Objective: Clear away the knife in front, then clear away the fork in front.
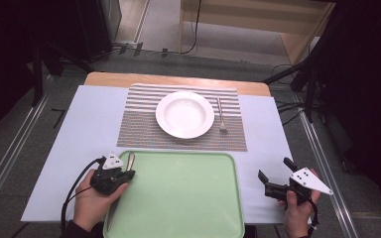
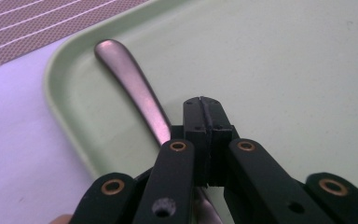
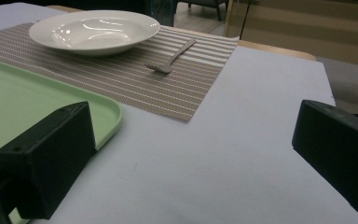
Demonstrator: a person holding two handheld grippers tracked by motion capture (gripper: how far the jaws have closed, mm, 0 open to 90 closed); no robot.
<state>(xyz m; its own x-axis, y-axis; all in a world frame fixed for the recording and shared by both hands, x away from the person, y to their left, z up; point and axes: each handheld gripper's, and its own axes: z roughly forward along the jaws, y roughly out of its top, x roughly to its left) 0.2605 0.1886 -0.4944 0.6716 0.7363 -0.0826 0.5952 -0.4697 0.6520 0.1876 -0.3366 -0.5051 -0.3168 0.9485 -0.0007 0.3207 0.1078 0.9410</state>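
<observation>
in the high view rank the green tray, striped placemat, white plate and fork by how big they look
1. Pale green plastic tray, though it is nearest the camera, and the placemat looks close to it
2. Brown striped woven placemat
3. Round white ceramic plate
4. Small metal fork

My matt black plastic left gripper (image 2: 204,105) meets a brushed-metal handle (image 2: 129,81) on what looks like a smooth plastic tray (image 2: 284,60).

Your desk (image 1: 69,148), as it was laid

You had a pale sheet over the wooden desk, its far edge bare. On it lay a striped placemat (image 1: 139,129) toward the far side and a green tray (image 1: 178,198) at your near edge, just beside the mat's near border.
</observation>
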